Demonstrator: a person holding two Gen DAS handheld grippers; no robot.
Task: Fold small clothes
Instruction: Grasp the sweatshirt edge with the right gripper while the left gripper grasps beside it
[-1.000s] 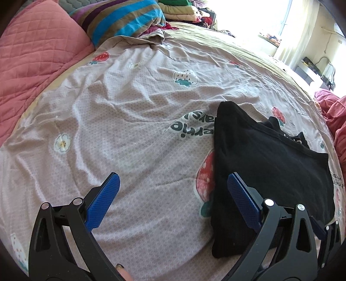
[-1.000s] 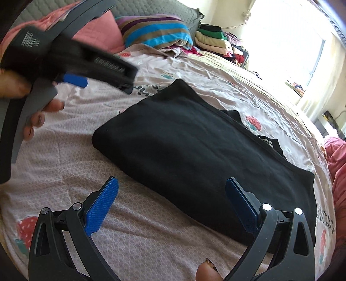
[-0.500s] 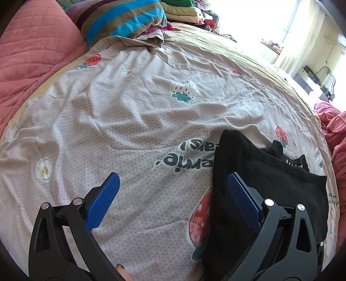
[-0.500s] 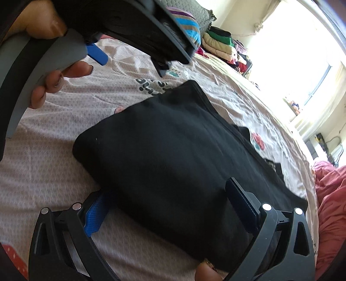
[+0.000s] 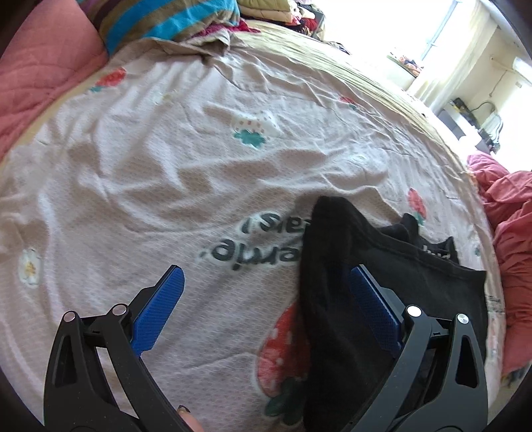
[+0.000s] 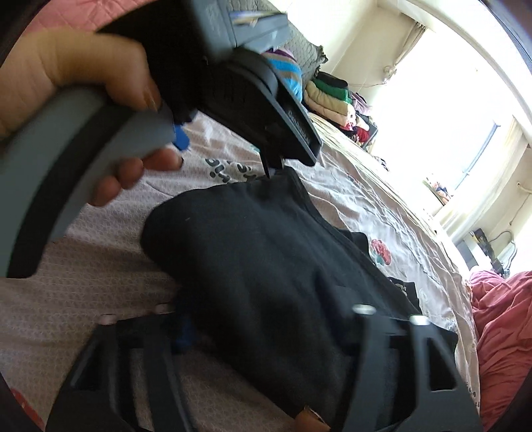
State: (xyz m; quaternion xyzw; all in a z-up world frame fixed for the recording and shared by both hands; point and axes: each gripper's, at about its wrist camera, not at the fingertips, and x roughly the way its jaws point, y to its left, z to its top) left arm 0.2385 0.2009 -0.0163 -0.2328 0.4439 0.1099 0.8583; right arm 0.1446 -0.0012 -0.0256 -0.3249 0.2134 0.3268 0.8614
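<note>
Folded black cotton garment (image 6: 266,266) lies on the bed's strawberry-print sheet (image 5: 166,166). Right claw (image 6: 266,322) closing, the garment's near edge between its blurred fingers; grip not certain. Left claw (image 5: 266,299) wide, nothing held, right finger over the garment's edge.

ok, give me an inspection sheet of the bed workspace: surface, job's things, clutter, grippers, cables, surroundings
Surface: wrinkled strawberry-print bedsheet.
Job's things: one black garment, partly folded, lying on the sheet.
Clutter: striped pillow, pink quilt, stacked clothes at the far end.
Grippers: left hand-held gripper open, its right finger over the garment's edge; right hand-held gripper closing, garment's near edge between its jaws.
Cables: wires on a stand by the window.
Surroundings: bright window, pink blanket at the bedside.
</note>
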